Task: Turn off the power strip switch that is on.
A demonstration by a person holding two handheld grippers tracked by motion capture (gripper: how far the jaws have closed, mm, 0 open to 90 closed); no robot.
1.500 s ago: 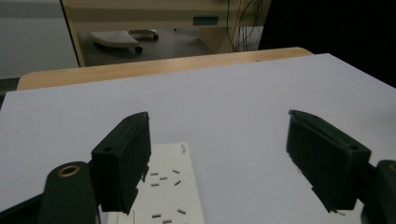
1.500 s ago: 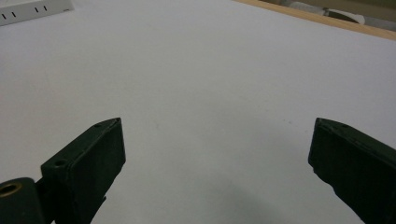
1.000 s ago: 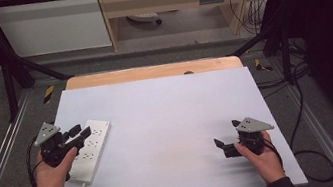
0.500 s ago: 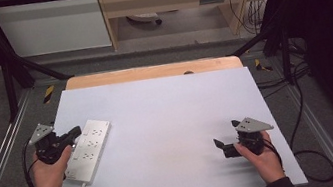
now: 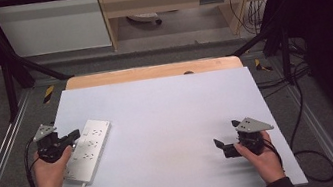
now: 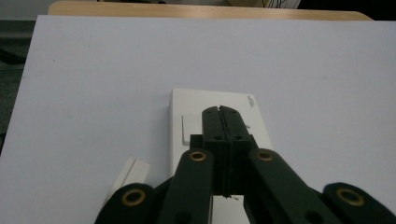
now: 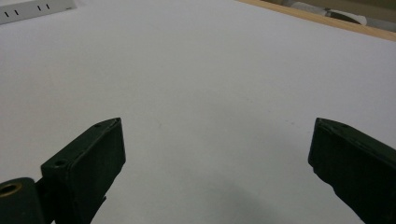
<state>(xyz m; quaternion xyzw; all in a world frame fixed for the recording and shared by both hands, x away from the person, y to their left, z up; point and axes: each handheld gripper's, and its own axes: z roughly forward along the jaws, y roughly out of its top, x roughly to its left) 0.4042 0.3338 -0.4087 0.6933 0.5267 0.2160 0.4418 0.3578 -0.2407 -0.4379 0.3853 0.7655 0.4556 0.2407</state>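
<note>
From above, a white power strip [image 5: 87, 149] lies at the table's [image 5: 169, 123] left edge, the left gripper [image 5: 71, 137] over its near end. Left gripper view: jaws pressed together, empty, above the strip. Right gripper view: the right gripper [image 7: 217, 154] gapes wide over bare table.

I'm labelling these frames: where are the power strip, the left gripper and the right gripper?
power strip [image 5: 92, 144]: high view, its white top face.
left gripper [image 6: 219, 110]: left gripper view, the tips of its shut jaws.
right gripper [image 5: 226, 139]: high view, midway between its open jaws.

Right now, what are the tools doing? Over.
Left tool shut, over the white power strip. Right tool open, empty. Nothing in between.
</note>
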